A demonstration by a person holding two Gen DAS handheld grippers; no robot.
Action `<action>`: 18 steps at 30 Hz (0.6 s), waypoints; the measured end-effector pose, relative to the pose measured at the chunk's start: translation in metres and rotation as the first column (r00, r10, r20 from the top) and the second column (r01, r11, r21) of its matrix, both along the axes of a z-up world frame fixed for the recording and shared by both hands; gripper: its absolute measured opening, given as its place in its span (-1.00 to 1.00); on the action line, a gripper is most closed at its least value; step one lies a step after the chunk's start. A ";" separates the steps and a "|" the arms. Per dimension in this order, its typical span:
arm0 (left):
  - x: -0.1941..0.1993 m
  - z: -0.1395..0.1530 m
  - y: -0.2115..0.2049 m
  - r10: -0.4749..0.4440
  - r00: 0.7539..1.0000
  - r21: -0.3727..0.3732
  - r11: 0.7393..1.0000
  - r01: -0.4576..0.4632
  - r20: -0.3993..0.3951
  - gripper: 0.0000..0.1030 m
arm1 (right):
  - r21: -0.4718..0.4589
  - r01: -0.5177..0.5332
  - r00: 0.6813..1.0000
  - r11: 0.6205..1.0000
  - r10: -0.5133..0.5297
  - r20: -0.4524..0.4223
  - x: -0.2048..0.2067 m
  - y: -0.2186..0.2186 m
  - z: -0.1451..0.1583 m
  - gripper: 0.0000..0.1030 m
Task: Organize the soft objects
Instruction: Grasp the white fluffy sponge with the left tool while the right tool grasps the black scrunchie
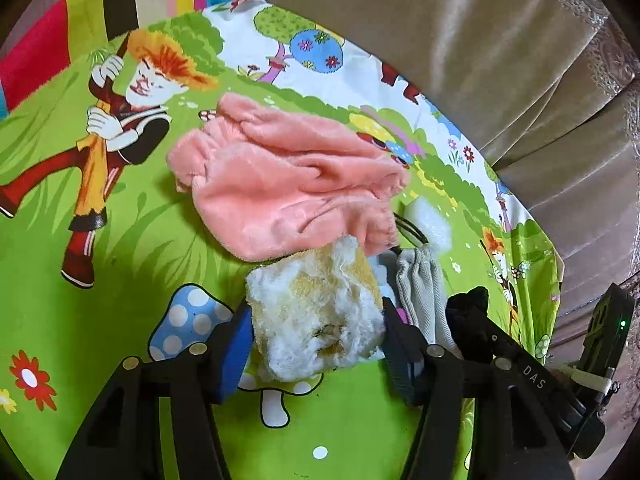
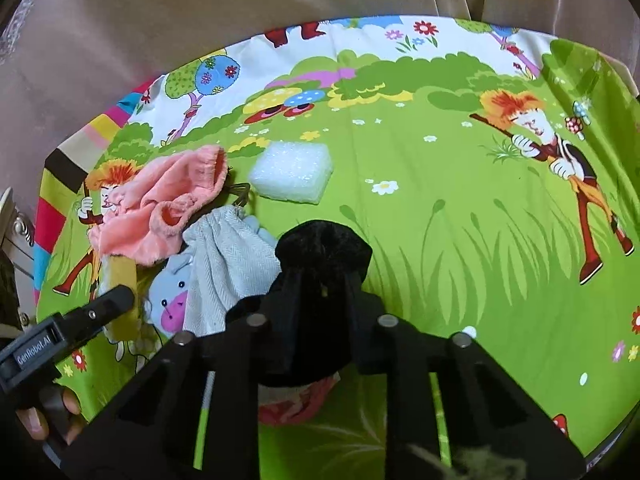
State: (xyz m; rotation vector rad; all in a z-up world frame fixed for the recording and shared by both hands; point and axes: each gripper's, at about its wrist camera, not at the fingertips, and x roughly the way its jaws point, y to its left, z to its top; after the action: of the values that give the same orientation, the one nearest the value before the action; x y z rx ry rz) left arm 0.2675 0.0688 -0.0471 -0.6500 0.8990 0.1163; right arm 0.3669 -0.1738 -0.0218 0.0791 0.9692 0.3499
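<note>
A: Where is the left gripper (image 1: 316, 344) sitting?

B: At six o'clock in the left wrist view, its jaws are straddling the yellow-and-white fluffy cloth (image 1: 316, 316). Both pads are lying against the cloth's sides, so it is grasping that cloth.

A: And the right gripper (image 2: 320, 280)?

B: It is clenching the black plush piece (image 2: 324, 252), which is bulging out past the fingertips at the centre of the right wrist view.

A: What is crowding them?

B: The pink fleece garment (image 1: 288, 184) is lying at twelve o'clock from the fluffy cloth, its lower edge overlapping it. The grey drawstring bag (image 2: 228, 256) is sitting just beside the black piece at nine o'clock, with a small blue plush animal (image 2: 172, 300) touching the bag's left edge. The white foam block (image 2: 292, 176) is resting at eleven o'clock, apart from the pile.

A: Where is open room showing?

B: From one to four o'clock in the right wrist view, the cartoon tablecloth (image 2: 460, 220) is lying bare out to the table's curved edge. A beige curtain (image 2: 240, 20) is hanging past the far rim.
</note>
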 end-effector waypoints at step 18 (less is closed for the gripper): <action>-0.030 0.024 -0.009 0.015 0.997 0.028 0.999 -0.018 0.075 0.15 | 0.001 -0.004 0.996 1.000 0.004 0.091 -0.048 -0.025 0.030 -0.82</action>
State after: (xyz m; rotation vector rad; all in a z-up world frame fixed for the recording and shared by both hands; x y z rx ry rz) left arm 0.2378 0.0597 -0.0234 -0.6315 0.8189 0.1188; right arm 0.3194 -0.1992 0.0078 0.0615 0.8794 0.3544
